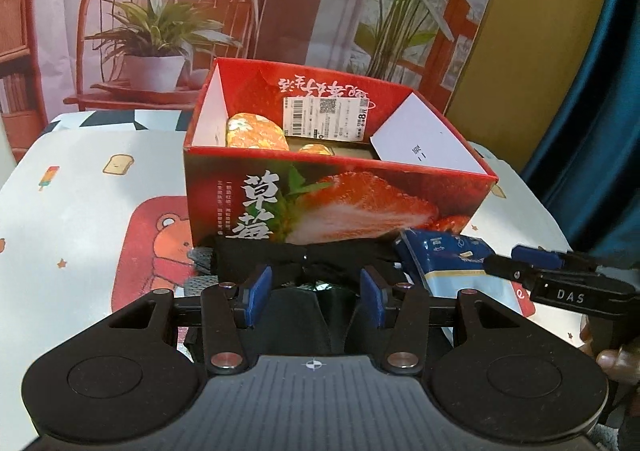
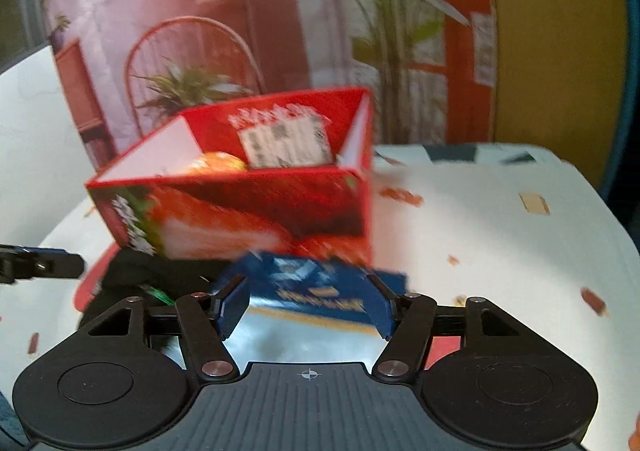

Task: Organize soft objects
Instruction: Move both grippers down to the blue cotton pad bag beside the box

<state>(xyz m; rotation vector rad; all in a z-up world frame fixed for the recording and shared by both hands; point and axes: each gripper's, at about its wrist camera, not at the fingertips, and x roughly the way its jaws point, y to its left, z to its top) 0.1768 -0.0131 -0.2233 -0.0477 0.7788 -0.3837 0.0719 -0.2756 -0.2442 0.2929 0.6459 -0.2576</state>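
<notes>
Spread, the right tool [image 2: 308, 305] straddles the blue pouch [image 2: 320, 287] crosswise; strawberry box [image 2: 248, 211] lies just beyond (left tool [image 1: 316, 293] spread too).

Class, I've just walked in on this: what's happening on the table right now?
A person is working two handheld grippers in front of a red strawberry box that already holds orange floral soft items. The left gripper sits open around a black fabric piece lying against the box. The right gripper is open around a blue-and-white packet beside it. Neither item has been lifted into the box yet.
</notes>
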